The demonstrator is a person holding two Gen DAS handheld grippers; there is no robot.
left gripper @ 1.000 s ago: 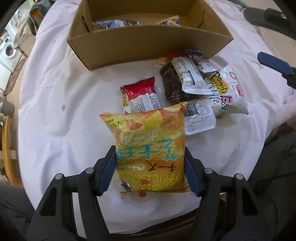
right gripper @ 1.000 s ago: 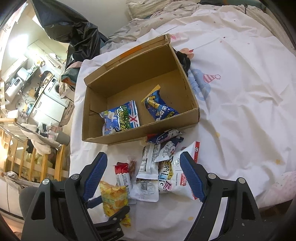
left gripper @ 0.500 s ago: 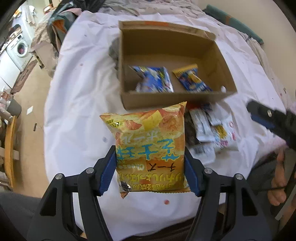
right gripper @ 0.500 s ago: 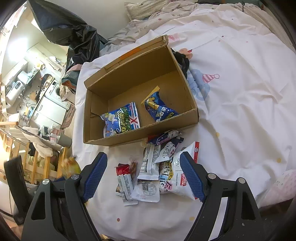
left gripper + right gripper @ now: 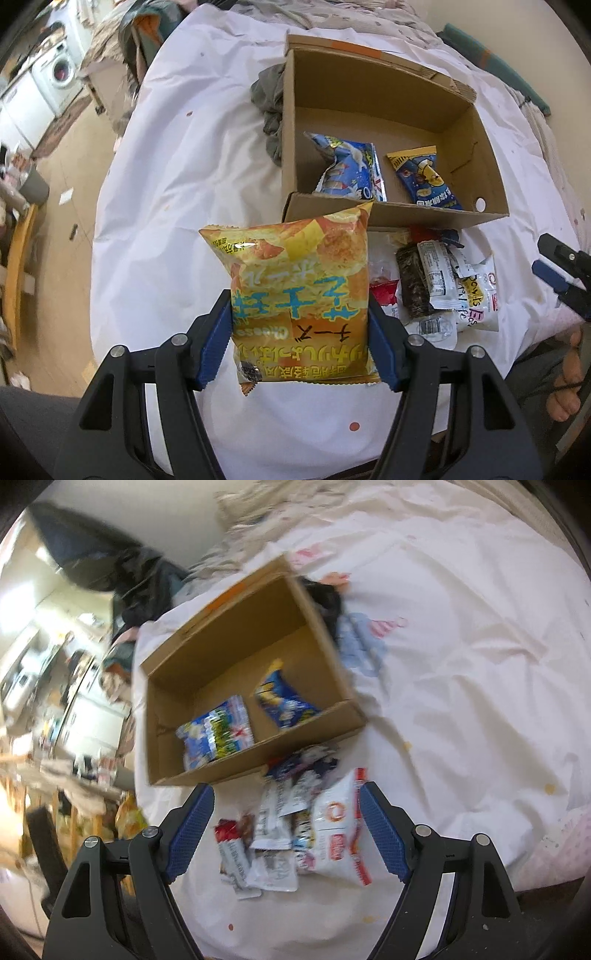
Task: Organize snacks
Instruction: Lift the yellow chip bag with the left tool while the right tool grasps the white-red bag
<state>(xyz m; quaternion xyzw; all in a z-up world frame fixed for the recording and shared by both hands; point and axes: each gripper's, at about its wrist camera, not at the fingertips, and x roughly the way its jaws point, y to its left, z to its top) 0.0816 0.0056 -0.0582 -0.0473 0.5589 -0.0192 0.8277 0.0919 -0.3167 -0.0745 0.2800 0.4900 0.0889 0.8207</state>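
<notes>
My left gripper is shut on a yellow-orange cheese snack bag and holds it in the air, in front of an open cardboard box. The box holds a blue-white snack bag and a dark blue and yellow bag. A pile of several snack packets lies on the white sheet just in front of the box. My right gripper is open and empty, above that pile. The held bag shows at the left of the right wrist view.
The white sheet covers a bed or table whose left edge drops to the floor. Dark clothing lies against the box's left side. A washing machine stands far left. A person's bare foot shows at lower right.
My left gripper has risen and swung left with the cheese bag, so the box's inside now shows. My right gripper has drawn closer to the packet pile; its view is blurred by motion.
</notes>
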